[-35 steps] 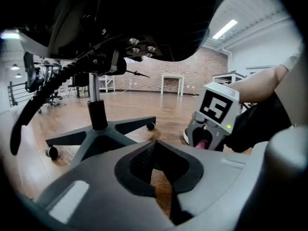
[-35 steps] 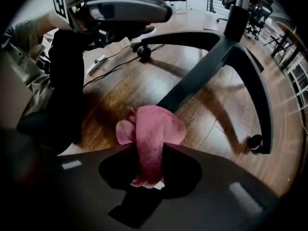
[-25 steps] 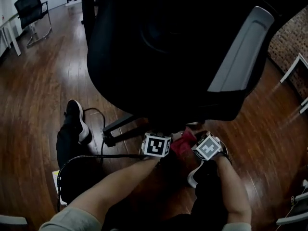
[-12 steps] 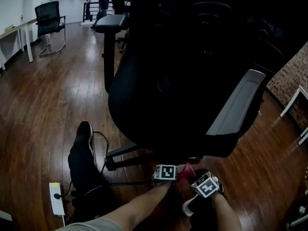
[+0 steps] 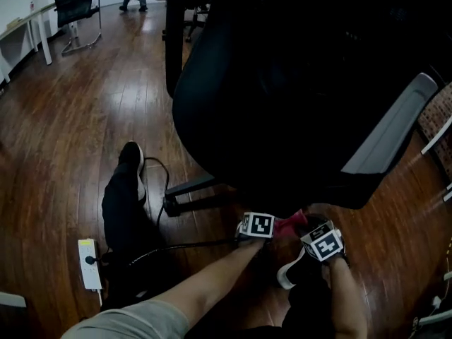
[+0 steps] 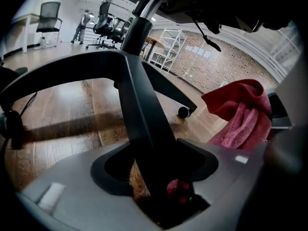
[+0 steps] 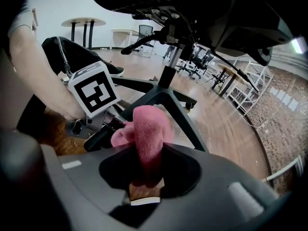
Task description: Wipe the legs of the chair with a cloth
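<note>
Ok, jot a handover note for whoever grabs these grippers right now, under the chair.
Left gripper: jaws have just been closing, straddling a chair leg, with a gap showing beside it.
Right gripper: jaws shut on the red cloth, held up beside that leg, apart from it.
Done: cannot tell which legs are wiped.
To do: bring the cloth onto the leg and wipe along it, then the others.
</note>
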Motion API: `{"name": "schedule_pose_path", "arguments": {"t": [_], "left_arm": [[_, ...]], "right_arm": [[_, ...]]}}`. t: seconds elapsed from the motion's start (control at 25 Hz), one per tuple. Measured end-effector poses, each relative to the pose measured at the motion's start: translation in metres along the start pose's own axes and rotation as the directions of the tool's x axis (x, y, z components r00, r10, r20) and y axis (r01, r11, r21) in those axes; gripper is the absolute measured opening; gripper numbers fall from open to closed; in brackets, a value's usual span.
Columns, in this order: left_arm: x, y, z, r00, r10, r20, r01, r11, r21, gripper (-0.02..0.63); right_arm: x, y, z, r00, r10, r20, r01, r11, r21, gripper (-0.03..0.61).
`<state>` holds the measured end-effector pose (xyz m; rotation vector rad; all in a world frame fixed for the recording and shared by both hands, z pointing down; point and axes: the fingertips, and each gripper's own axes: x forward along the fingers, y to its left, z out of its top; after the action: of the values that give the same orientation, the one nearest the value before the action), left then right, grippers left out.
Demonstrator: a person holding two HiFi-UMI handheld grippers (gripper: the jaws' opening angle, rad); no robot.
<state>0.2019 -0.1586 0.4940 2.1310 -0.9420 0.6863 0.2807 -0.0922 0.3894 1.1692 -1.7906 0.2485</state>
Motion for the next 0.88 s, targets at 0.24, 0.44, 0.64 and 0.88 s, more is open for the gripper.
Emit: {"name": "schedule_pose_path", "arguments": {"t": [0.24, 0.44, 0.64, 0.88], "left_arm": [[-0.015, -0.017, -0.009, 0.997, -0.063, -0.033, 0.065, 0.995, 0.071, 0.285], [-0.023, -0.017, -0.032, 0.987, -0.102, -0.124, 0.120, 0.982, 0.148, 0.302], [-0.013, -0.021, -0.034, 0.962, -0.164, -0.220, 0.202, 0.965, 0.165, 0.324], [0.006, -0.009, -0.003, 0.966, -0.172, -0.194, 0.205, 0.965, 0.166, 0.306]], "right_arm": [[-0.010, 0.001, 0.011, 1.000, 0.004, -0.009, -0.004, 1.000, -0.023, 0.098], [-0.003, 0.013, 0.011, 0.999, 0.038, -0.023, -0.039, 0.999, -0.033, 0.098], [0.004, 0.021, 0.009, 0.997, 0.060, -0.052, -0.061, 0.998, -0.034, 0.098], [0.009, 0.027, 0.016, 0.996, 0.081, -0.038, -0.082, 0.996, -0.036, 0.098]]}}
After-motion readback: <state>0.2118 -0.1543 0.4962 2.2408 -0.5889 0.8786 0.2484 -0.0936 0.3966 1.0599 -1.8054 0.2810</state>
